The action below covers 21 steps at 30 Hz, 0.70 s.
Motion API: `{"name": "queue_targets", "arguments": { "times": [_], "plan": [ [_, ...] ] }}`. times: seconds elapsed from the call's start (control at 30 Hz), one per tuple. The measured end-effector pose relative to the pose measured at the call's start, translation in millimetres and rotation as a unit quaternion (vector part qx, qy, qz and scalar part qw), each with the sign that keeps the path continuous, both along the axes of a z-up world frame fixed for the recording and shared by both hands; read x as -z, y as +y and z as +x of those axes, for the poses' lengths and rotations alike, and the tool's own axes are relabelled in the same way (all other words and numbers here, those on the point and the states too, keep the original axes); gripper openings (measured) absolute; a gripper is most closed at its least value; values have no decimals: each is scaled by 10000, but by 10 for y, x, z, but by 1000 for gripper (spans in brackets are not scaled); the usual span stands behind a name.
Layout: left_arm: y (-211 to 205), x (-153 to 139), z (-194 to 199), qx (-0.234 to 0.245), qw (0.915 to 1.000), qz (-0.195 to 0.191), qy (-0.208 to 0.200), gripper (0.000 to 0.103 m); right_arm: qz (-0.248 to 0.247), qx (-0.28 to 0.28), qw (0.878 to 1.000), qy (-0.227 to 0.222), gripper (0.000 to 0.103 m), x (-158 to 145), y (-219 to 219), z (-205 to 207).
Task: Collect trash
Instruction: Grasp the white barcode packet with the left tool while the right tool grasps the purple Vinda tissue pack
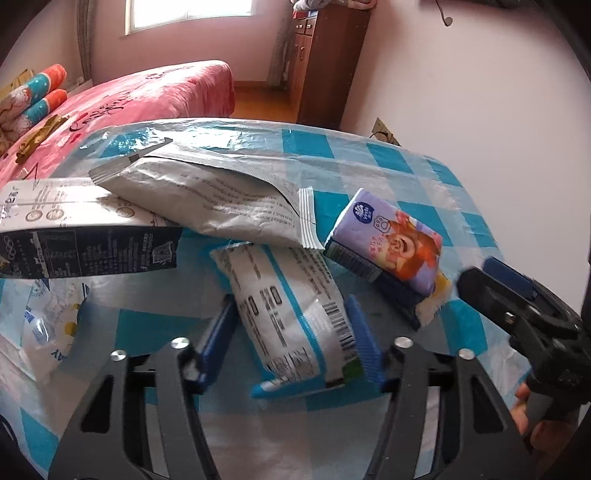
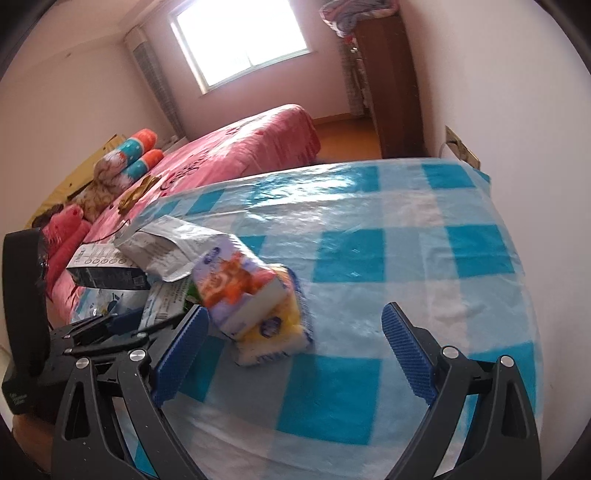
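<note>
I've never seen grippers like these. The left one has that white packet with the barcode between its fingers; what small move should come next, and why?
Probably lift it. The left gripper pinches the white packet from both sides, so raising it clear of the checked tablecloth seems the natural step. The right gripper is open and empty.

The left wrist camera is sitting just behind its own gripper [image 1: 291, 339] and is looking forward and steeply down, very near to the checked tablecloth [image 1: 332, 147]. The right wrist camera is riding behind the right gripper [image 2: 295, 350] and is facing less steeply, showing more open cloth [image 2: 406, 229]. Both views are sharing the tissue pack [image 1: 391, 251] [image 2: 240, 284], the silver bag [image 1: 207, 199] [image 2: 166, 247], the pink bed [image 1: 155, 92] [image 2: 251, 144], the window [image 1: 188, 11] [image 2: 240, 37] and the wooden cabinet [image 1: 325, 62] [image 2: 391, 81]. Each camera is also catching the other gripper at its edge.
</note>
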<state>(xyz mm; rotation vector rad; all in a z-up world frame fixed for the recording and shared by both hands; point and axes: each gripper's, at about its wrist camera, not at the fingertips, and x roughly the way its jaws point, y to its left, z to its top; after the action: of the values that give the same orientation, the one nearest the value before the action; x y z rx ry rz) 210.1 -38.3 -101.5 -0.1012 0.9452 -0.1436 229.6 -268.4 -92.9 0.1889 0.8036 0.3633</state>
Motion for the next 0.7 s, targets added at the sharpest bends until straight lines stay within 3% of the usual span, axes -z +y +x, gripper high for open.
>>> {"name": "queue_targets", "arguments": {
  "times": [0.2,0.4,0.63,0.67,0.7],
  "plan": [
    [95,-6,-110,80,9998,-180,-4,44,-316,-289,9990,-124,94,-8,308,138],
    [208,-17,-212,146,9996,-235,-8,42,-997,-476,9935,-260,94,38,627,239],
    [309,-23,-347,211,9994,-267,-16,42,-1311,-532,9894,-315,93,86,747,259],
    [321,-22,-364,213,9994,-270,-15,42,-1379,-533,9886,-300,92,95,771,267],
    [345,-25,-387,209,9994,-286,-16,42,-1430,-532,9878,-305,85,97,788,263]
  ]
}}
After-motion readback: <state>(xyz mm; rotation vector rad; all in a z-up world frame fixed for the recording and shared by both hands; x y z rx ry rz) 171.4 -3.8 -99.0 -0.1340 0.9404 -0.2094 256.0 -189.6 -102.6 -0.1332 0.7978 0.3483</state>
